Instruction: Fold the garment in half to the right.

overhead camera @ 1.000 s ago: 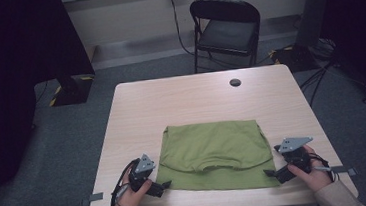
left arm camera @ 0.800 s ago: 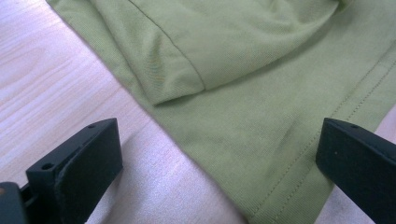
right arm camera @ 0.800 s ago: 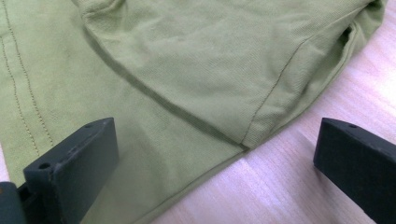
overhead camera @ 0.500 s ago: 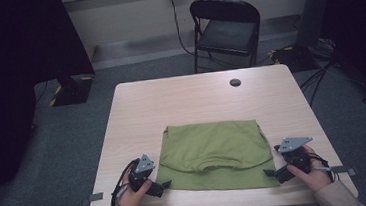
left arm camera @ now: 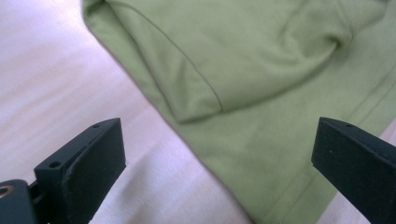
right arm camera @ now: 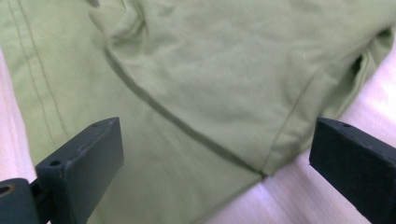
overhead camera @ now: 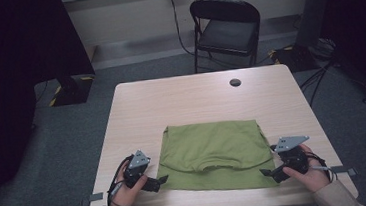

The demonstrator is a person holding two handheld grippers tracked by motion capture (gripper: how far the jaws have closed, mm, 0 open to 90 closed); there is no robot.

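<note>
A folded green shirt (overhead camera: 213, 153) lies flat on the near half of the light wooden table (overhead camera: 196, 99). My left gripper (overhead camera: 160, 179) rests on the table at the shirt's near left corner, jaws wide apart and pointing at the cloth. In the left gripper view the shirt's (left arm camera: 261, 70) folded sleeve and hem lie between the open jaws. My right gripper (overhead camera: 267, 172) sits at the near right corner, also open. The right gripper view looks down on the shirt's (right arm camera: 196, 84) folded edge and corner, with nothing held.
A small dark round hole (overhead camera: 235, 82) marks the far right part of the table. Behind the table stands a black folding chair (overhead camera: 225, 29). Cables (overhead camera: 319, 78) trail over the grey carpet at the right.
</note>
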